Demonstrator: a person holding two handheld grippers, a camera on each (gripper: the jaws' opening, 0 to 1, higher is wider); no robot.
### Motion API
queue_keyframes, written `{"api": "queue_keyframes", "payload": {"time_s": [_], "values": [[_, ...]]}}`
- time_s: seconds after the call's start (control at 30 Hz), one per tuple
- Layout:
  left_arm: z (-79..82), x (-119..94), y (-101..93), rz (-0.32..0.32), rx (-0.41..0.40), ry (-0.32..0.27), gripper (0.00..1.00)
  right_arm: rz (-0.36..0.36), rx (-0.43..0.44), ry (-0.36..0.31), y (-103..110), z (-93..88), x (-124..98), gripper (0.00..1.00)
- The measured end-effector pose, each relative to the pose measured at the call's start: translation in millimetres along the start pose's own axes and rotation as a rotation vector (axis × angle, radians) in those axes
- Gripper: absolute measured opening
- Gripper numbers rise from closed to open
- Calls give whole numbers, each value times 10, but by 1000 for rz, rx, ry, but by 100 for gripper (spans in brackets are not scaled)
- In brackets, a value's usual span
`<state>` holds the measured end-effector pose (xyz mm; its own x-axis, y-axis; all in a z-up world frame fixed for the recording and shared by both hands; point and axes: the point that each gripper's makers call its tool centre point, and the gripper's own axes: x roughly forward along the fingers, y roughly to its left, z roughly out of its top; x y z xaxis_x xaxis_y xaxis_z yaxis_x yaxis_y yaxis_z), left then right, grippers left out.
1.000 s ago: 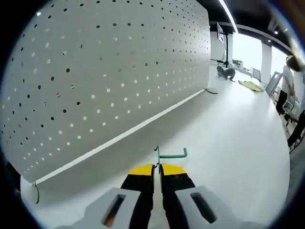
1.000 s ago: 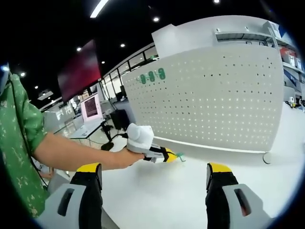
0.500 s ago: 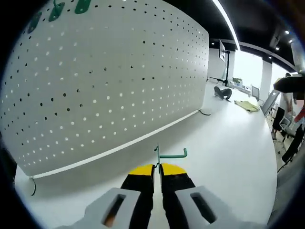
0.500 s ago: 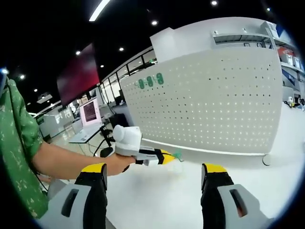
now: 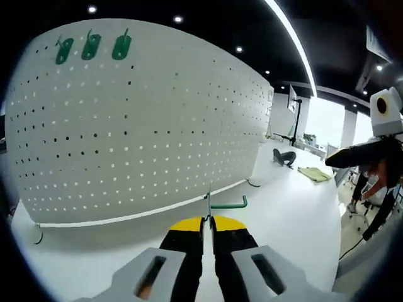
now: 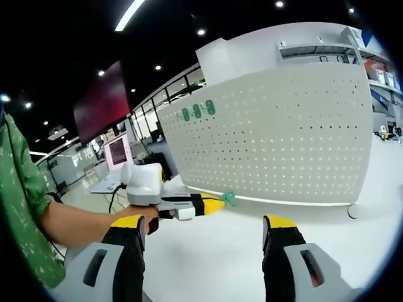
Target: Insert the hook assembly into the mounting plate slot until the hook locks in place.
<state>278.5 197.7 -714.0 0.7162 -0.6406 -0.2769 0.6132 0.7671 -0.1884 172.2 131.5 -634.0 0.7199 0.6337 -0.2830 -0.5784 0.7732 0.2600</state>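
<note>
While pinched, thin green hook (image 5: 227, 204).

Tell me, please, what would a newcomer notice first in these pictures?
First, the big white pegboard standing on the white table, with three green tags near its top edge. Next, the small green hook pinched in the left gripper, held out toward the board. The right gripper hangs open with nothing in it.

a thin green wire hook (image 5: 225, 203) is pinched between the left tool's jaws, held off the upright white pegboard (image 5: 138, 126), which carries three green hooks (image 5: 91, 46) near its top.
</note>
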Motion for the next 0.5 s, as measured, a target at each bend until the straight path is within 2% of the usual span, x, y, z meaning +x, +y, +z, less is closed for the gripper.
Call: {"api": "queue_keyframes", "payload": {"time_s": [0.3, 0.5], "values": [[197, -225, -163, -30, -105, -103, 4, 3, -8, -22, 44, 99, -19, 73], [283, -342, -259, -52, -136, -146, 4, 0, -3, -36, 59, 161, -34, 68]]}}
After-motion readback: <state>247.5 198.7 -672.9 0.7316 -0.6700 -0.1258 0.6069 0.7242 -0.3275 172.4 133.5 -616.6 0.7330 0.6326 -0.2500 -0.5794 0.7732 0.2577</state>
